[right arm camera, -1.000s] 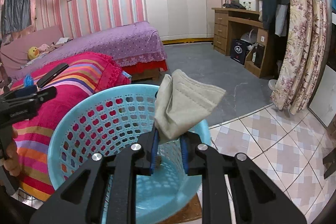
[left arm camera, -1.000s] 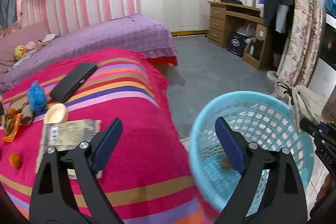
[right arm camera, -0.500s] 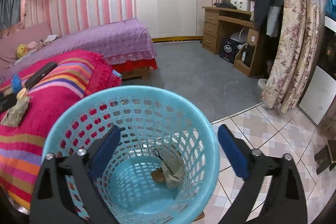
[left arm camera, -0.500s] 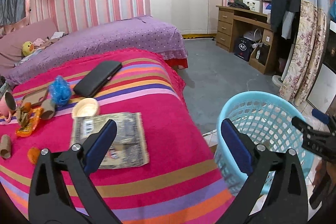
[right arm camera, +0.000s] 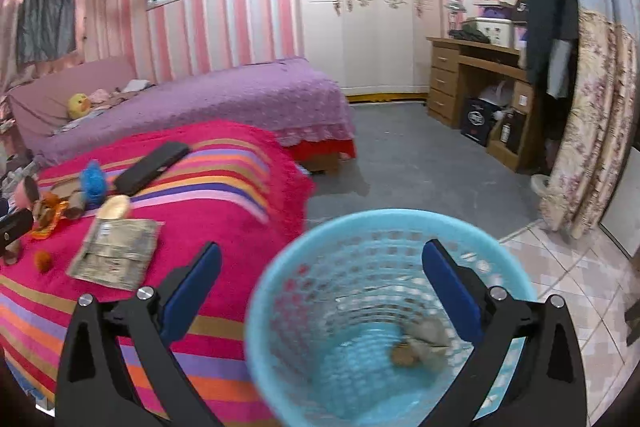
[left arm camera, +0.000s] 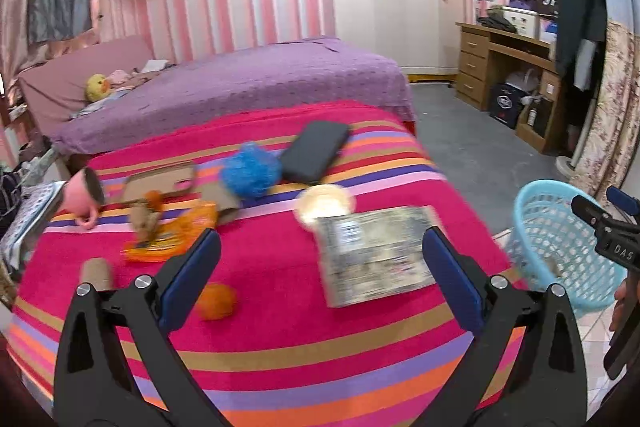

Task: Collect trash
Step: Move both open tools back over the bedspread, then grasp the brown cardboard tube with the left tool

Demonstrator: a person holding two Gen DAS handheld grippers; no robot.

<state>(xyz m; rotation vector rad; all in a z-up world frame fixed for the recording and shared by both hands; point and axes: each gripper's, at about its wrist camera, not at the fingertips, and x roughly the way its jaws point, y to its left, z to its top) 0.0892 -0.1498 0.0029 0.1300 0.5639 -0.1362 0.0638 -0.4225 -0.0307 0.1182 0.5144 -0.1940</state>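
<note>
basket: the light blue basket [right arm camera: 384, 311] sits on the floor right under the right gripper [right arm camera: 320, 289], hard against the edge of the striped blanket [right arm camera: 224, 211]. From the left gripper [left arm camera: 320, 273] it's off to the right, past the bed edge.
already binned: a crumpled beige rag [right arm camera: 430, 333] and a small brownish lump [right arm camera: 402, 355] lie at the bottom, touching each other. So I'd call it a couple of pieces in, most still to go.
right gripper: jaws have just been opening, now spread wide with nothing between them, only the basket below.
left gripper: jaws have just been opening too, spread wide and empty, hanging over the blanket.
still on the bed: flat printed packet [left arm camera: 374, 259] just ahead of the left gripper, right-hand side; small orange ball [left arm camera: 216, 301] just ahead of its left finger; cardboard tube [left arm camera: 96, 273] further left; orange wrapper [left arm camera: 176, 235] beyond that; round cream lid [left arm camera: 324, 203] touching the packet's far edge; blue scrubby puff [left arm camera: 250, 169] further out.
maybe not trash: black flat case [left arm camera: 314, 151] and pink mug [left arm camera: 80, 193], my guess is those stay put.
likely next grab: packet or orange ball, both nearest.
readable text: "DAS" in white letters on the right gripper's black body at the left view's right edge. The packet has a white label but it's too blurry to read.
</note>
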